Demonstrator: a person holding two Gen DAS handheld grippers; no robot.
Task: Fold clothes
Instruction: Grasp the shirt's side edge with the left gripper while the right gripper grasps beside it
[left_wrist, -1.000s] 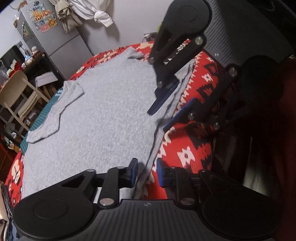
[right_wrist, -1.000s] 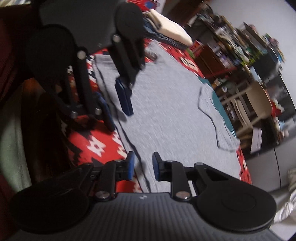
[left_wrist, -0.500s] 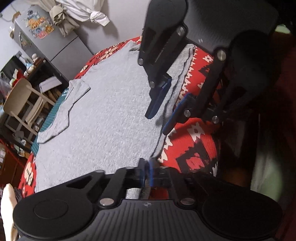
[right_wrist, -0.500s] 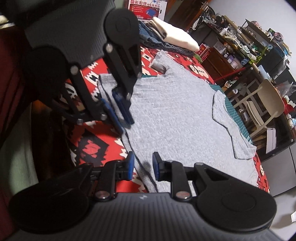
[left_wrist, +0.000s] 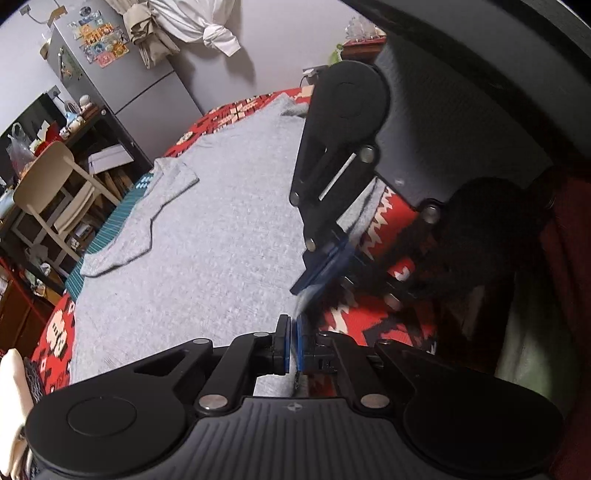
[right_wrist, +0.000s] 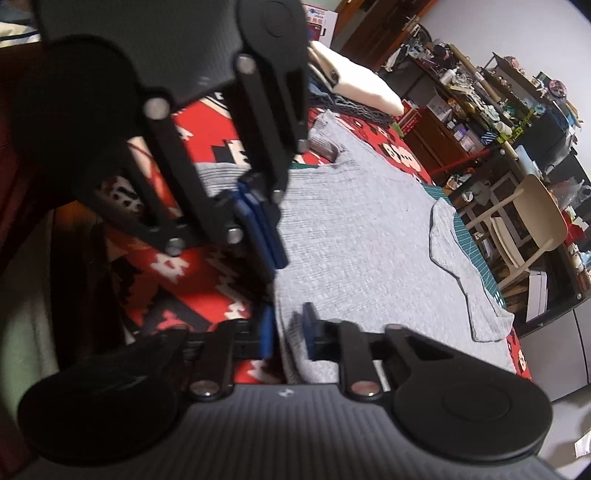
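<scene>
A grey shirt (left_wrist: 221, 240) lies spread flat on a red patterned blanket (left_wrist: 388, 206), with one sleeve (left_wrist: 147, 221) folded in on its far side. My left gripper (left_wrist: 291, 343) is shut on the shirt's near edge, and a strip of grey cloth is pinched between its blue pads. In the right wrist view the left gripper (right_wrist: 258, 225) shows its pads pressed together at that edge. My right gripper (right_wrist: 288, 332) is open, with the edge of the shirt (right_wrist: 351, 240) lying between its fingers. It hangs blurred (left_wrist: 325, 266) a short way along the same edge.
A cream chair (left_wrist: 48, 177) and cluttered shelves (right_wrist: 480, 110) stand beyond the far side. A grey fridge (left_wrist: 122, 74) is at the back. Folded clothes (right_wrist: 362, 88) are piled past the shirt's end. A person's dark red clothing (left_wrist: 554, 258) is close on the near side.
The left gripper has shut on the shirt's near edge. Both grippers have come closer together along that edge, and the right gripper's fingers now straddle the cloth, a little narrower.
</scene>
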